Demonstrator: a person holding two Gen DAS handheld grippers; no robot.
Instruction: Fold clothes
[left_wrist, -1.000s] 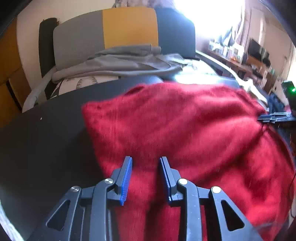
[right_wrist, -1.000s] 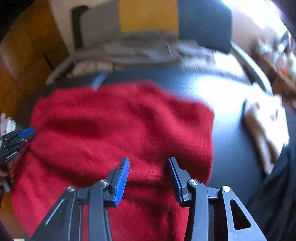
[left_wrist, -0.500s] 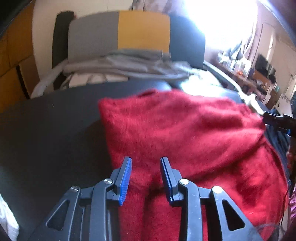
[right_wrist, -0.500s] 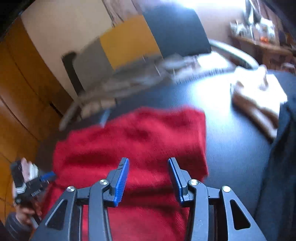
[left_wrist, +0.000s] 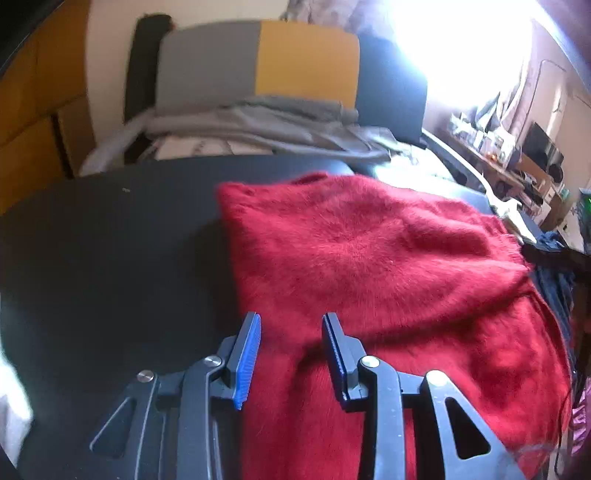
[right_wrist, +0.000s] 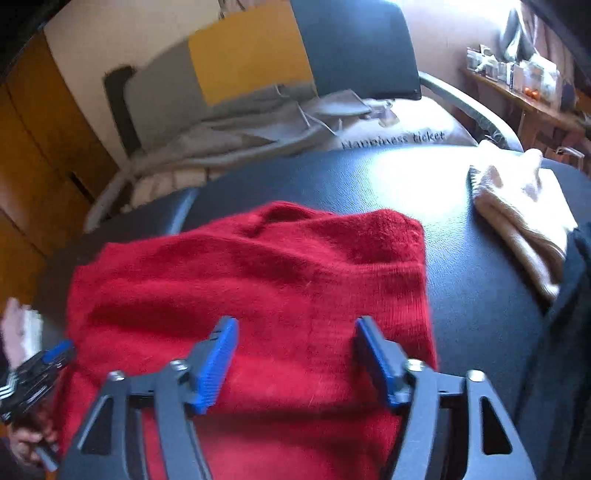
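A fuzzy red sweater (left_wrist: 373, 266) lies partly folded on the black table (left_wrist: 110, 251); it also shows in the right wrist view (right_wrist: 258, 280). My left gripper (left_wrist: 291, 328) is open and empty, hovering over the sweater's near left edge. My right gripper (right_wrist: 295, 332) is open wide and empty, above the sweater's near right part. The left gripper shows at the left edge of the right wrist view (right_wrist: 37, 369).
A folded beige garment (right_wrist: 517, 206) lies on the table at the right, next to dark blue cloth (right_wrist: 569, 332). Behind the table a chair (left_wrist: 277, 62) holds grey clothes (left_wrist: 266, 122) and a printed cushion (right_wrist: 399, 136). Cluttered shelves (left_wrist: 517, 158) stand at far right.
The right gripper's jaws have opened wider and it tilted back down over the sweater. The left gripper shifted slightly left along the sweater's edge.
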